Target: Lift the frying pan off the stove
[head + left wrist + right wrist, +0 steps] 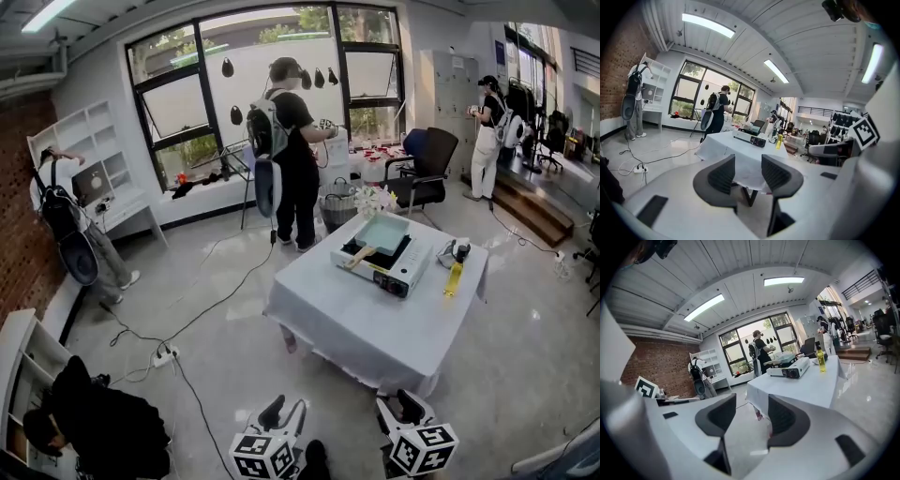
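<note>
A pale teal square frying pan (382, 233) with a wooden handle (359, 258) sits on a white portable stove (401, 272), far off on a table under a white cloth (356, 328). Both grippers hang low near me, well short of the table. My left gripper (282, 412) is open with nothing between its jaws; in the left gripper view (748, 165) the stove (750, 138) is small beyond it. My right gripper (403, 406) is open and empty too; the right gripper view (752, 406) looks past its jaws at the stove (790, 370) and pan (780, 359).
A yellow bottle (454, 278) and a small dark object (457, 251) stand right of the stove. Behind the table are a person with a backpack (286, 150) and a black chair (427, 169). Cables and a power strip (165, 356) cross the floor at left. A person crouches at lower left (94, 427).
</note>
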`<state>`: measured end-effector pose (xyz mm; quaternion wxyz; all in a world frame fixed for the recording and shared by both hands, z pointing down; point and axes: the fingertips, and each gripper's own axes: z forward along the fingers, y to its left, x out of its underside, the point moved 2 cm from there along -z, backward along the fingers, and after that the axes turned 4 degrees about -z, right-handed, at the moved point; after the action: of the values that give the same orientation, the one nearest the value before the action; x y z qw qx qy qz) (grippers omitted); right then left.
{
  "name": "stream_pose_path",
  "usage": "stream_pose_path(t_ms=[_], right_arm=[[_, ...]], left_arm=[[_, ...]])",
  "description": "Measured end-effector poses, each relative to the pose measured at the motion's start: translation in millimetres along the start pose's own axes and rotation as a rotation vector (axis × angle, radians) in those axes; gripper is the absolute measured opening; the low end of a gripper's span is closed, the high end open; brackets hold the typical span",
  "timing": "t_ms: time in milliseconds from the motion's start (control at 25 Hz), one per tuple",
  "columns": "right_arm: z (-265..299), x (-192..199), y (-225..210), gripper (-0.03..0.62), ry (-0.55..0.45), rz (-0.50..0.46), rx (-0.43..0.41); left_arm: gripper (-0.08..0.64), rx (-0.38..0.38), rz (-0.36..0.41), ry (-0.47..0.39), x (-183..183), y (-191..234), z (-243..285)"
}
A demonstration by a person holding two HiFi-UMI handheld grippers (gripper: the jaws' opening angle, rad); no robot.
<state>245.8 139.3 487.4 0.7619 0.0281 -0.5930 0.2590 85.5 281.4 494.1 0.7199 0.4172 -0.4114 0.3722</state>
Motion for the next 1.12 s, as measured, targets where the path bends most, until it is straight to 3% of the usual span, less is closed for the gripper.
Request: stream_pose_path(t_ms=[560, 1120], right_arm=[[153.2, -62.0, -38.3, 0.204, -0.035, 0.010, 0.138], [223.6, -84.4, -70.4, 0.202, -0.042, 0.002, 0.249]], left_arm=[[0.152, 0.098, 0.050, 0.046, -79.7, 95.6, 154.8], [0.153, 0.172, 0.106, 0.083, -111.6, 132.5, 255.5]])
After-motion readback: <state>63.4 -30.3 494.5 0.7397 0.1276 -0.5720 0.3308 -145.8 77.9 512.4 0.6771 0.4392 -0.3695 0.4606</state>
